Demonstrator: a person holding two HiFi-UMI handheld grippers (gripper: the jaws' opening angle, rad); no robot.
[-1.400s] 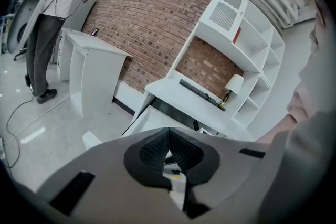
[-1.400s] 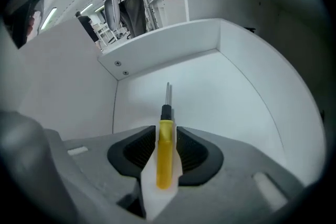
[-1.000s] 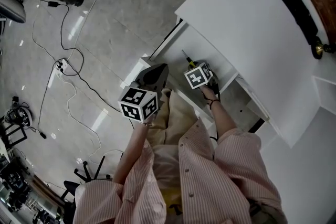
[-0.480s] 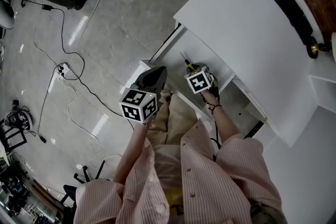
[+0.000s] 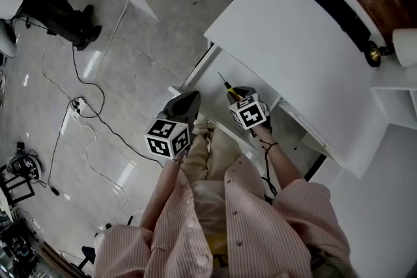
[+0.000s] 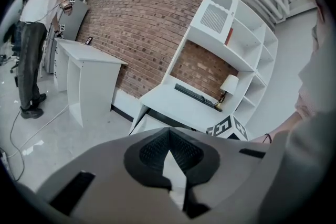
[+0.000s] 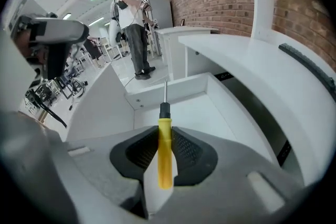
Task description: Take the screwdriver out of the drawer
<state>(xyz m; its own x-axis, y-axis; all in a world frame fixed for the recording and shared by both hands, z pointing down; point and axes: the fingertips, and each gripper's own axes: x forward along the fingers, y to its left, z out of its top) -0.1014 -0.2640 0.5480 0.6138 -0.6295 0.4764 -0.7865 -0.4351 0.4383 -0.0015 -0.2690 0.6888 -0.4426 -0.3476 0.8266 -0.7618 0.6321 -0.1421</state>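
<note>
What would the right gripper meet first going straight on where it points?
Probably the open drawer's floor near its far wall; the screwdriver held in the right gripper would touch first. Depth unclear.

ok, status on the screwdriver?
Right gripper shut on screwdriver, held by its yellow handle, tip out over the open drawer. Left gripper shut, empty. Nothing in the way.

The left gripper (image 6: 169,132) is held with jaws together and empty. The right gripper (image 7: 166,139) is tilted downward, a screwdriver (image 7: 165,157) clamped between its jaws, shaft projecting ahead.
</note>
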